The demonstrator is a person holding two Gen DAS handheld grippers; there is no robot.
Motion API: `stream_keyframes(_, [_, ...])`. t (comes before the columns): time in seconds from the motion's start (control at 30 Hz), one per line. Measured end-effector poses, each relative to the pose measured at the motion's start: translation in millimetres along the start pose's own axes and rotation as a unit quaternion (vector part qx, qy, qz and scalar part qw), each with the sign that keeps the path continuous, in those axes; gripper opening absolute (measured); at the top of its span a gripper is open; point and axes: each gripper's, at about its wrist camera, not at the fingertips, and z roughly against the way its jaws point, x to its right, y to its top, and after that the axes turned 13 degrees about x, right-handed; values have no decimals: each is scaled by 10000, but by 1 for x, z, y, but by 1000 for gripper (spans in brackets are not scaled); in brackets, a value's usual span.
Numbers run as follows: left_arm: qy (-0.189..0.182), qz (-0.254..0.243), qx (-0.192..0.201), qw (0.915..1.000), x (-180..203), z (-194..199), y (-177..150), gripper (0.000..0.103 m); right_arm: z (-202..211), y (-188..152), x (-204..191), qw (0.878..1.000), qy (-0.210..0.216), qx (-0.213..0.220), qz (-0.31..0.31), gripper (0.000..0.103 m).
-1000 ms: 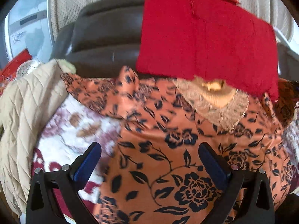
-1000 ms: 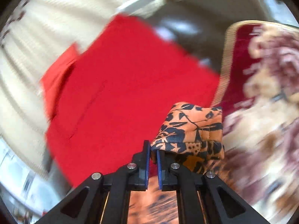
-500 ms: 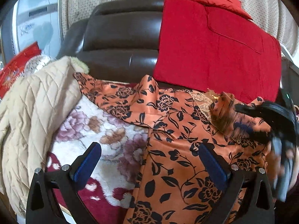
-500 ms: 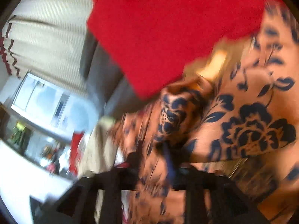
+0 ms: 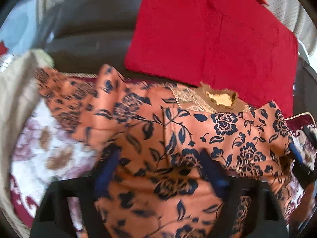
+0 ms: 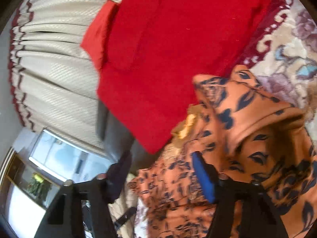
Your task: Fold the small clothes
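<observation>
**Orange garment spread between two sets of tongs**

Orange satin garment with a dark blue flower print [image 5: 178,130] lies spread over a floral plush blanket in cream, pink and maroon [image 5: 49,150], its gold lace neckline [image 5: 200,101] toward the back. Behind it a folded red cloth [image 5: 208,39] leans on the dark brown leather sofa back [image 5: 95,29], its lower edge overlapping the garment's collar. A beige quilted jacket [image 5: 15,103] is heaped at the left edge of the blanket, touching the garment's left sleeve. Cream curtains with a maroon trim [image 6: 51,55] hang behind the sofa.

The left tongs [image 5: 160,174] are closing, blue pads astride a blurred stretch of the orange fabric; whether the pads press it yet cannot be told. The right tongs [image 6: 158,174] are also closing but stand apart, with a raised fold of the garment just beside the right pad and nothing pinched between them.
</observation>
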Motion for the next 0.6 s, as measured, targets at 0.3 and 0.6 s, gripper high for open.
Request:
stream_keyframes(0.3, [-297,-57,-834,9961,23,-75,-3,18,-14,4,-4,9996,-130,8,237,57])
stream_keyframes(0.6, [-218,-1148,-218,9929,12,-18,51,13,-13,-19,-19,9970,-323,-159,691,57])
